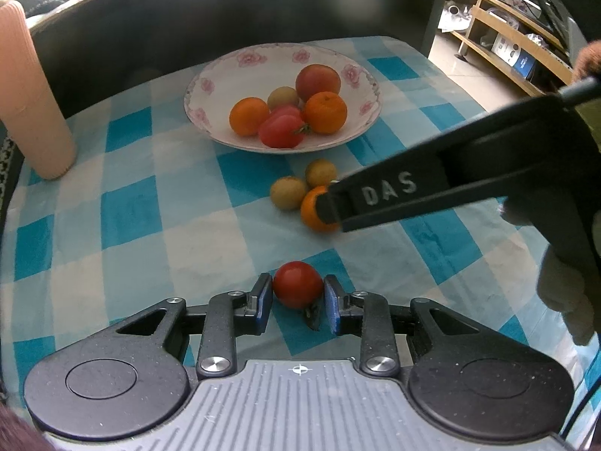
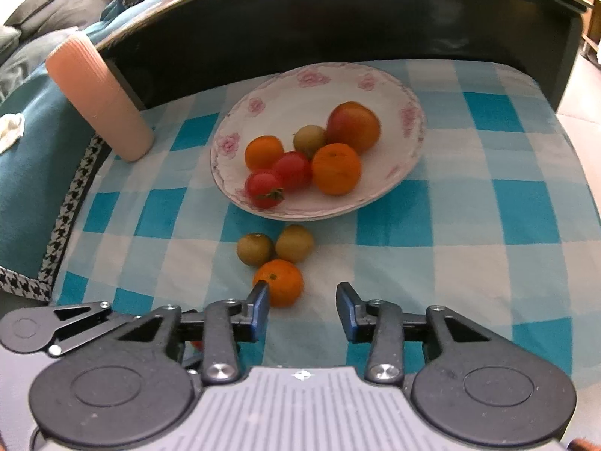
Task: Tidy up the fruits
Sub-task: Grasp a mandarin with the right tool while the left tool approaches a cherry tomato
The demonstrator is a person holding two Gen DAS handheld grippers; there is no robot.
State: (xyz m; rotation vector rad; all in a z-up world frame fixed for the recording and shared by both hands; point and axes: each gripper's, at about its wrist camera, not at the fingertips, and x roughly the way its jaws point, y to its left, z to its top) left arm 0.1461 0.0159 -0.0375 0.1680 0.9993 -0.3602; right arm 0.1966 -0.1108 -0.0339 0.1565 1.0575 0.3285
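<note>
Left wrist view: the left tongs (image 1: 298, 300) pinch a red tomato (image 1: 296, 283) between their blue pads, low over the blue-and-white checked cloth (image 1: 124, 221) that covers the desk, the fruit's green stalk pointing down toward the camera. The squeeze at the tomato's widest part looks chosen so that the round fruit cannot roll out on the way to the flowered plate (image 1: 210, 86), which stands farther back and already carries two oranges, two tomatoes, a large reddish fruit and a small yellow-green one. From the right, the right tongs (image 1: 330, 206) reach in across the loose cluster between plate and tomato, their tip overlapping an orange (image 1: 310, 206).

In the right wrist view the right tongs (image 2: 304, 310) stand spread, one pad against the near left side of the orange (image 2: 280, 282) and the other well clear of it, so nothing is gripped there yet; the gap appears widened to take the orange's full girth. Two yellow-green fruits (image 2: 274, 246) lie just behind the orange, touching one another, and a careless close could nudge them. A ribbed pink cup (image 2: 97, 101) stands at the cloth's far left edge, apart from the work. Four fruits remain off the plate, judging by the present layout.
</note>
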